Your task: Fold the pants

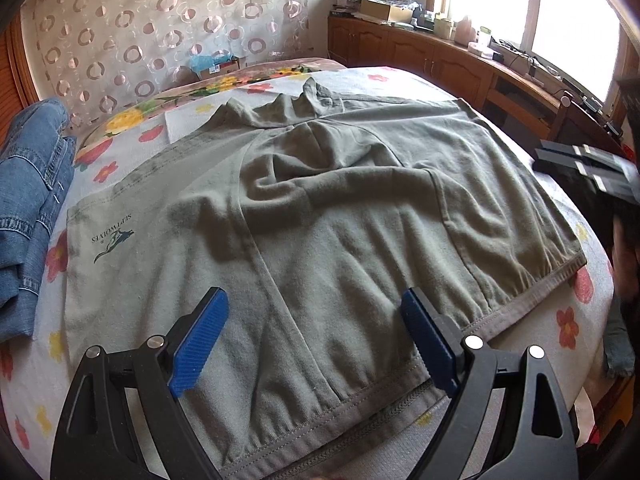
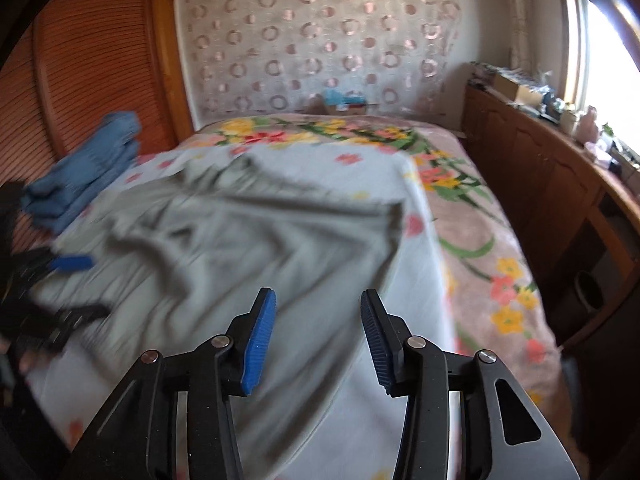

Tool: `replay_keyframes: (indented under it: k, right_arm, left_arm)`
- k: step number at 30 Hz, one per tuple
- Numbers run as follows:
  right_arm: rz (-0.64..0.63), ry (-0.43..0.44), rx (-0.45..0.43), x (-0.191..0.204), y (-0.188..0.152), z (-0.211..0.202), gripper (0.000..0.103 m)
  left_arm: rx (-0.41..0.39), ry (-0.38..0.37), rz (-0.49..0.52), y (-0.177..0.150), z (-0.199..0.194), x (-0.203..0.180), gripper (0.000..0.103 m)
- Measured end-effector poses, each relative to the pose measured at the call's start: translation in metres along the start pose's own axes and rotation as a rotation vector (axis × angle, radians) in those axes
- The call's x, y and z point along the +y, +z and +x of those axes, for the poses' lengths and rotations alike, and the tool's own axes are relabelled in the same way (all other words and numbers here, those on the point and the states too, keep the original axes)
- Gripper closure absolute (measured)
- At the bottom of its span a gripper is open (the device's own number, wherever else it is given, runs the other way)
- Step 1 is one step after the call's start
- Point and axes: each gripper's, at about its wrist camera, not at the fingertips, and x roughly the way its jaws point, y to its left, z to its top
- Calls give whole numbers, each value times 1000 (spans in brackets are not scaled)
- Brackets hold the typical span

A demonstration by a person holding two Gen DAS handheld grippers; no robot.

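A: Where are the gray pants [image 1: 320,216]?
B: Spread out on the bed [image 2: 472,240], on the flowered sheet, a bit bunched in the middle. Folded blue jeans [image 1: 28,208] lie beside them.
A: And the grippers?
B: The left hand-held gripper [image 1: 316,344] is wide open over the waistband. The right hand-held gripper [image 2: 318,336] is open too, holding nothing.

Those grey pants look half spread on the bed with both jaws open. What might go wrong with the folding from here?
1. The grey pants have a bunched ridge across the middle; folding now would likely trap those wrinkles.
2. The left gripper stands open over the waistband, and might pinch only the top layer.
3. The right gripper holds nothing, and its view is blurred, so a rushed grab could miss the pants' edge.
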Motion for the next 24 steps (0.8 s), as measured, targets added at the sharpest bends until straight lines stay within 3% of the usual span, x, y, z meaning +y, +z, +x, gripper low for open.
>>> replay_keyframes:
  k: [5, 9, 15, 19, 23, 24]
  right_arm:
    - [-25, 44, 6, 10, -38, -28, 53]
    - [-28, 63, 10, 10, -57, -47, 52]
    - [-22, 55, 18, 10, -63, -67, 52]
    - [-30, 48, 16, 18, -64, -74, 52]
    - [-22, 43, 18, 38, -48, -60, 52]
    - [-17, 43, 19, 38, -47, -58, 52]
  left_arm:
    - [6, -15, 26, -6, -11, -1, 14]
    - [-34, -79, 65, -15, -28, -8, 15]
    - [-19, -135, 127, -25, -31, -25, 31]
    - [-17, -125, 147, -27, -28, -32, 47]
    - [-25, -138, 144, -27, -30, -30, 58]
    - [-32, -140, 144, -28, -32, -30, 69]
